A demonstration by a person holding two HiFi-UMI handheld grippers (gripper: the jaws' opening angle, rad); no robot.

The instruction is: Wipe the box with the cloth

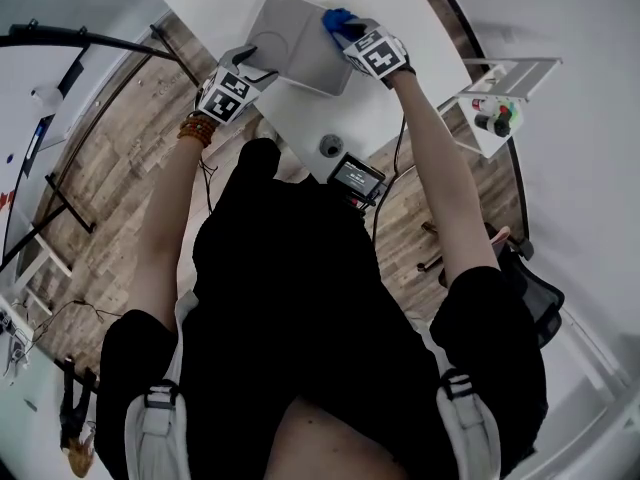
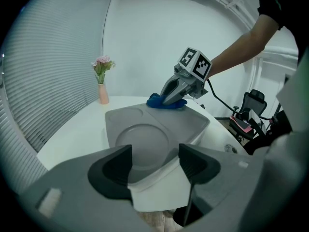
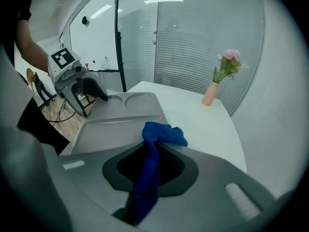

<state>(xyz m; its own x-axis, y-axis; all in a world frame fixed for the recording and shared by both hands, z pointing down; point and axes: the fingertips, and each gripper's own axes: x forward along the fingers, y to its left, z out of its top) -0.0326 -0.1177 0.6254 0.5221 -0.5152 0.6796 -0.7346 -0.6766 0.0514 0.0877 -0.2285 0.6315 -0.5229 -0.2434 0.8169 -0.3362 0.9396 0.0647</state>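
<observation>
At the far corner of the box (image 1: 298,43) on the worktop (image 1: 215,8), right tongs (image 3: 149,170) were clamped on the blue cloth (image 3: 164,133); its length ran back toward left tongs (image 2: 154,166), jaws apart at the near edge.

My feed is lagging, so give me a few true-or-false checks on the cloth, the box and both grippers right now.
1. The right gripper is shut on the blue cloth. True.
2. The cloth lies in the round recess of the box. False: it sits at the box's far corner, opposite the left gripper.
3. The left gripper's jaws are shut together. False: they stand apart, with the box's near corner between them.
4. A pink vase of flowers stands on the table beyond the box. True.
</observation>
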